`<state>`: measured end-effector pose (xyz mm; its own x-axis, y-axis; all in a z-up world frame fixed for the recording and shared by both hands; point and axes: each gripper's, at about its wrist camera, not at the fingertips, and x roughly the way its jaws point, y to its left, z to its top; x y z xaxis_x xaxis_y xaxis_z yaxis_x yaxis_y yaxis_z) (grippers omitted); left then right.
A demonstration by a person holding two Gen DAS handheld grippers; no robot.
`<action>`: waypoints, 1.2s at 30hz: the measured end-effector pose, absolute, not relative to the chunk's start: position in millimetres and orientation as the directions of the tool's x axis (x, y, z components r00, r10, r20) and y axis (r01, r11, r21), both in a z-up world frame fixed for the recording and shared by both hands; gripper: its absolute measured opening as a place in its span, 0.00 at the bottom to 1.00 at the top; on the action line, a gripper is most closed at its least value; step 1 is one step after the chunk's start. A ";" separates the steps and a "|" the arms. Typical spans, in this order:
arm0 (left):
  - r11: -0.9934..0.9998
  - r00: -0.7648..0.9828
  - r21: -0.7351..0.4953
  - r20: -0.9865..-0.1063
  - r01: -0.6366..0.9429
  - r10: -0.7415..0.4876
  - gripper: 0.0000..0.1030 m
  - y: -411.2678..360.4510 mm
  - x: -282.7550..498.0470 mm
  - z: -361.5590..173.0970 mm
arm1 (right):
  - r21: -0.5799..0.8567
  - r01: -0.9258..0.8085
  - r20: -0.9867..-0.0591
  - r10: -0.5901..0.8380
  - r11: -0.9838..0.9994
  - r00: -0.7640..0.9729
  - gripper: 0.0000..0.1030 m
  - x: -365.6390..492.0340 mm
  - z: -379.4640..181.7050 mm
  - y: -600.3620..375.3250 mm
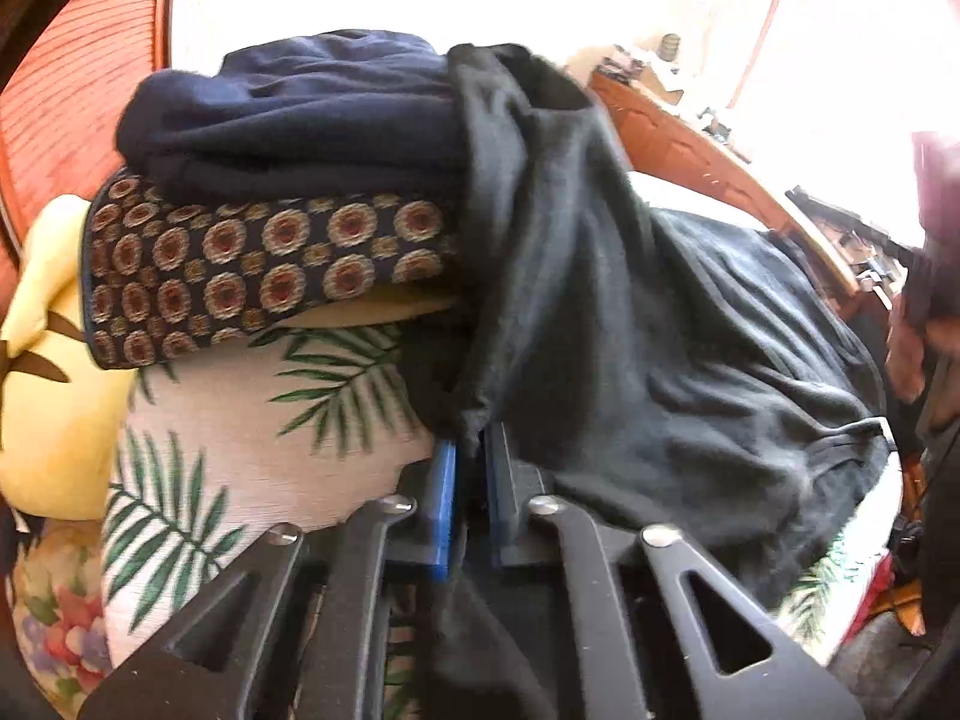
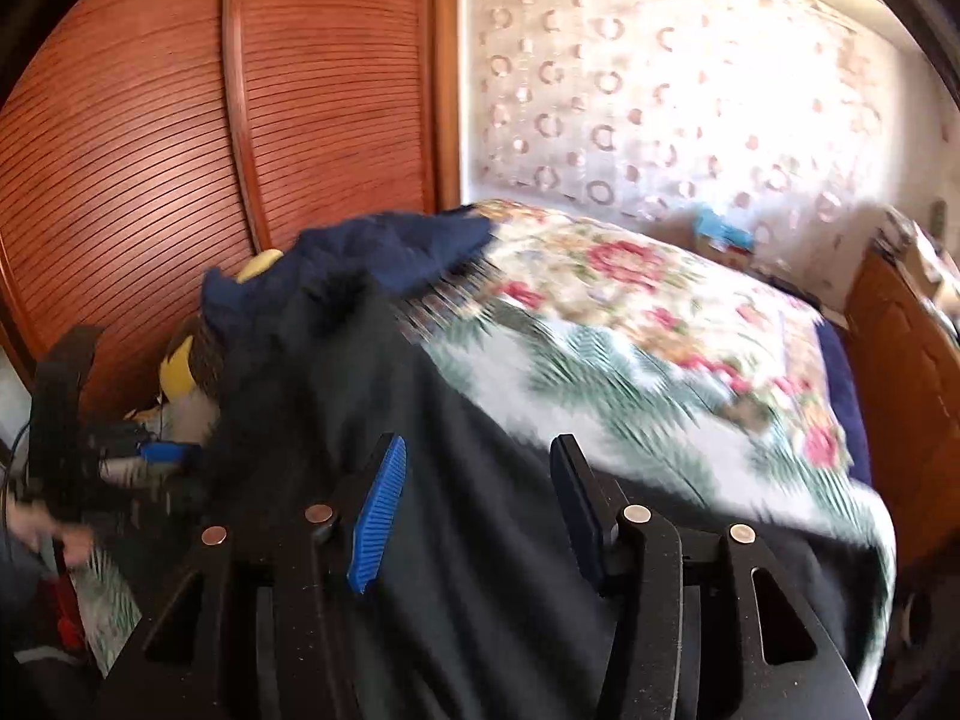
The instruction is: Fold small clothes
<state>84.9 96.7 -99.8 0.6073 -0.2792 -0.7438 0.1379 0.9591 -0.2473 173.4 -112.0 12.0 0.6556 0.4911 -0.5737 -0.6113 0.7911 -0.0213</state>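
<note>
- left gripper (image 1: 470,450) fingers are pinched on the black garment (image 1: 648,324), which drapes up and away over the bed (image 1: 252,420)
- right gripper (image 2: 474,480) fingers are apart over the same cloth, gripping nothing, so the left is the holding hand

A lived-in home bedroom: a bed (image 2: 690,324) under a floral, palm-leaf bedspread stands beside a louvred wooden wardrobe (image 2: 180,138), with a patterned sheer curtain (image 2: 660,96) glowing at the window and folded clothes (image 1: 288,114) stacked on the covers.
</note>
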 end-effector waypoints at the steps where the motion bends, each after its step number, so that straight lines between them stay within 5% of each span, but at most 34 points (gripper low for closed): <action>1: 0.957 0.614 -0.249 -0.735 0.152 -0.288 0.07 89.7 83.9 -95.7 | -0.014 -0.590 -0.574 0.477 0.807 0.666 0.51 164.8 7.4 -129.9; 12: 0.864 0.645 -0.181 -0.598 0.471 -0.477 0.07 -54.7 94.6 15.0 | 0.050 -0.322 -0.593 0.287 0.946 0.752 0.51 86.7 -24.2 -268.6; 26: 0.706 0.514 -0.114 -0.606 0.699 -0.607 0.08 -211.2 123.7 55.6 | 0.146 -0.219 -0.508 0.263 0.965 0.820 0.51 13.1 -11.7 -333.8; 30: 0.711 0.519 -0.105 -0.611 0.695 -0.598 0.44 -204.9 125.5 51.0 | 0.154 -0.214 -0.525 0.263 0.965 0.810 0.51 14.5 -23.0 -332.0; 36: 0.764 0.578 -0.072 -0.610 0.642 -0.543 0.70 -181.4 129.6 42.9 | 0.154 -0.231 -0.543 0.278 0.961 0.793 0.51 23.8 -22.2 -321.0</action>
